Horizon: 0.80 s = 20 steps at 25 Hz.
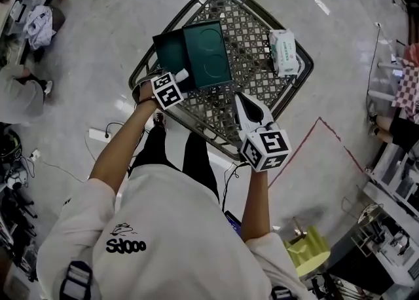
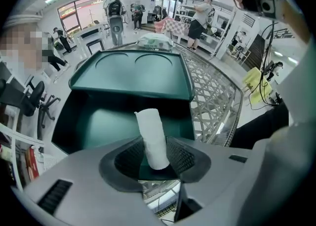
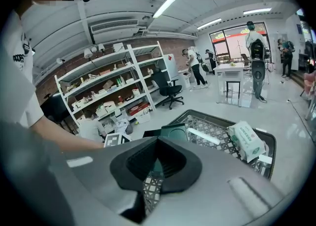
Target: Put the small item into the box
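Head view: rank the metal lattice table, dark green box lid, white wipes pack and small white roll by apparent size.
Largest to smallest:
1. metal lattice table
2. dark green box lid
3. white wipes pack
4. small white roll, clearly the smallest

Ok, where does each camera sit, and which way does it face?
Head view: on the person's head, steeply down onto the mesh table; both forearms, left gripper, right gripper show.
Left gripper view: rides the left gripper, faces the open green box; its jaws grip a white roll.
Right gripper view: rides the right gripper, faces the wipes pack; jaws together, empty; an arm at left.
Shared: all show the green box.
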{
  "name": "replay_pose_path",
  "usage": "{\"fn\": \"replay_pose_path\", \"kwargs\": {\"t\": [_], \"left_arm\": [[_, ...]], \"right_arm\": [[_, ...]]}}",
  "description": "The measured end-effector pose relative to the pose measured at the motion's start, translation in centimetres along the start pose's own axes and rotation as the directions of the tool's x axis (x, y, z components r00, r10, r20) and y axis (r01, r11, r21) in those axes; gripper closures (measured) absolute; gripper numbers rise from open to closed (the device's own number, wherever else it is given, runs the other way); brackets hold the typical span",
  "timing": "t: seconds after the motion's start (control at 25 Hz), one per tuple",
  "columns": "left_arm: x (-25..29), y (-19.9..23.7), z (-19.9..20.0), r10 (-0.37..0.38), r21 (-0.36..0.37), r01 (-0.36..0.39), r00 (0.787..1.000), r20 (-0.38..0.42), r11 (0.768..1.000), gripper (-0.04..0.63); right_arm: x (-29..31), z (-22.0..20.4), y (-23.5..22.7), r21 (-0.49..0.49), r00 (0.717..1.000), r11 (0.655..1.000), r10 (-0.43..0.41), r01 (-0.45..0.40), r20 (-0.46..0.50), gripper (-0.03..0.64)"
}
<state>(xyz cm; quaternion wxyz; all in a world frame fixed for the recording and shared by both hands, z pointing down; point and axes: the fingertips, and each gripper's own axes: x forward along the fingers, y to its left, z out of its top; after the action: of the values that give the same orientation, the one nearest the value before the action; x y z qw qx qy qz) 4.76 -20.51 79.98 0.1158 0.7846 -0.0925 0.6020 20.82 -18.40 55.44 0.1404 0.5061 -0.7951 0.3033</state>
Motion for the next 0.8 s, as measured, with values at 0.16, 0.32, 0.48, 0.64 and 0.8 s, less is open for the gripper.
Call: {"fn": "replay_pose_path", "kwargs": {"t": [0.16,0.32,0.48,0.64,0.8], "left_arm": [[0.8,0.2,0.0,0.007,-0.023,-0.008,1.000,-0.012,1.000,0.448],[1.0,0.4,0.1,0.007,-0.028,-0.008,1.000,-0.015,1.000,0.447],[0.9,0.2,0.2,-0.001,-0.038,0.001,1.000,0.002,0.999,0.433],[0.3,0.2,0.3,0.011,-0.012,-0.011,1.000,0.005,1.000,0.419],[-1.8,1.1,0.8,0.045,-0.031,-0.044,0.998,0.046,0.999,0.419]], "right_arm": [[0.5,-0.6,0.0,0.012,1.000,1.000,-0.001,0.001,-0.024,0.606],[0.8,-0.8,-0.4,-0.007,0.999,1.000,-0.030,0.030,-0.041,0.606],[0.9,-0.4,-0.4,-0.005,0.999,1.000,-0.029,0.029,-0.032,0.606],[0.8,0.2,-0.1,-0.006,0.999,1.000,-0.029,0.029,-0.022,0.606],[0.2,1.0,0.4,0.005,1.000,1.000,-0.030,0.030,0.000,0.606]]}}
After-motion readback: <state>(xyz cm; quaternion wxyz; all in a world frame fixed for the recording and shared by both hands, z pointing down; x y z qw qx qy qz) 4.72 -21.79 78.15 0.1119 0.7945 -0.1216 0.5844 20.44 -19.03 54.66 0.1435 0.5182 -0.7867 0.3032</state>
